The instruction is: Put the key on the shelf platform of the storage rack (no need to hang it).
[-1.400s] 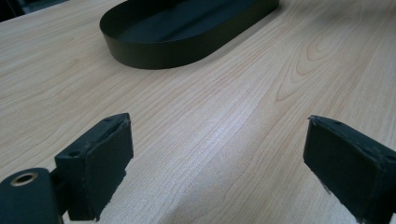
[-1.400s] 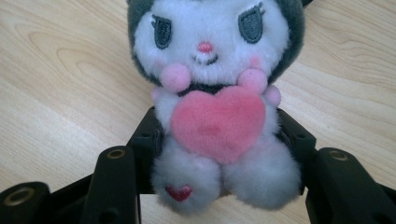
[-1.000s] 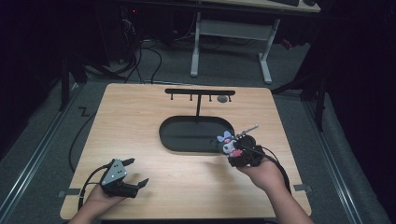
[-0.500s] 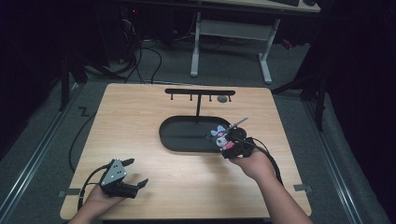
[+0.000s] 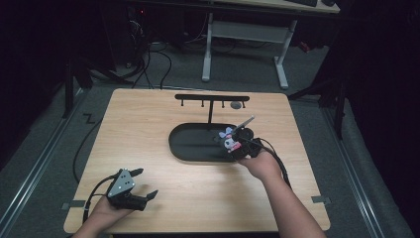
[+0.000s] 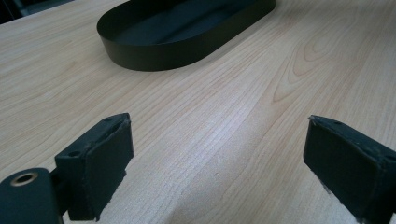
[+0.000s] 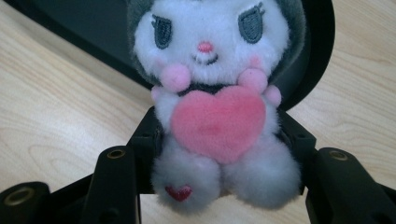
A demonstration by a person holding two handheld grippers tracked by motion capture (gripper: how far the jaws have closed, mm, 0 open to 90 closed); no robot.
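A small plush toy (image 7: pixel 219 93) with a white face, grey hood and pink heart is clamped at its body between the jaws of my right gripper (image 7: pixel 219 140). In the high view the plush toy (image 5: pixel 229 140) and right gripper (image 5: pixel 236 147) hang over the right end of the black oval tray (image 5: pixel 188 144). My left gripper (image 5: pixel 141 184) rests near the table's front left, open, nothing between its pads (image 6: pixel 100 158). The tray (image 6: pixel 154 46) lies ahead of it in the left gripper view.
A black T-shaped rack (image 5: pixel 212 99) with small hooks stands behind the tray; a round grey item (image 5: pixel 236 105) hangs at its right end. Cables trail from both grippers. The wooden table (image 5: pixel 148 124) ends close to my hands at the front.
My right gripper has carried the plush toy leftward and away from me, from beside the tray's right end to over it. The left gripper has stayed put.
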